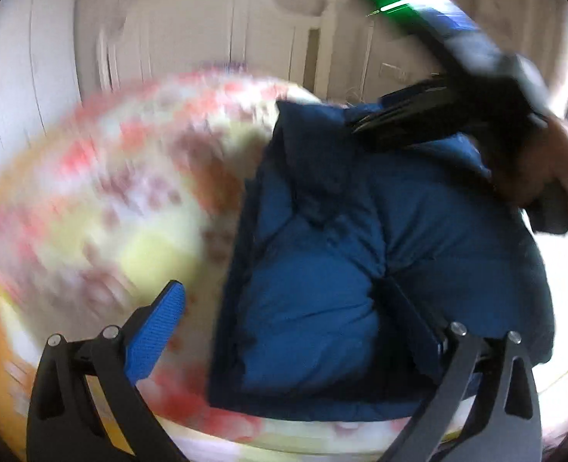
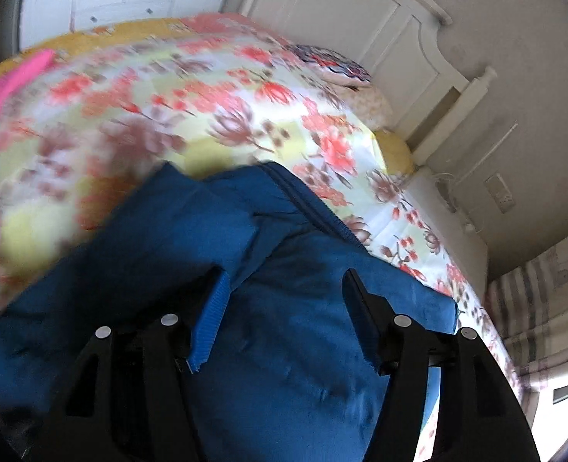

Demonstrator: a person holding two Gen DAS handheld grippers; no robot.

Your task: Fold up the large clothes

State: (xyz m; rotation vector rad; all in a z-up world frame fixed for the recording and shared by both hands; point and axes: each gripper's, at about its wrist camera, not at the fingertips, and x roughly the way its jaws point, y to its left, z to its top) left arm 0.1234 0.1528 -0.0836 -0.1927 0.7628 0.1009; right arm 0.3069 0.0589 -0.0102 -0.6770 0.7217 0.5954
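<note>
A blue padded jacket [image 1: 341, 254] lies folded on a flowered bed sheet [image 1: 103, 177]. My left gripper [image 1: 284, 296] is open just above the jacket's near left part; its left finger [image 1: 157, 331] hangs over the sheet, its right finger is dark against the fabric. The right gripper [image 1: 399, 123], held by a hand, hovers over the jacket's far right edge. In the right wrist view the jacket [image 2: 284, 346] fills the lower half, and my right gripper [image 2: 284, 281] is open close above it, holding nothing. The view is motion-blurred.
The flowered sheet [image 2: 207, 107] covers the bed. A pink cloth [image 2: 3, 84] lies at its far left. A patterned pillow [image 2: 334, 63] rests by the white headboard [image 2: 361, 19]. A wall socket [image 2: 499, 192] and a curtain [image 2: 530, 308] are on the right.
</note>
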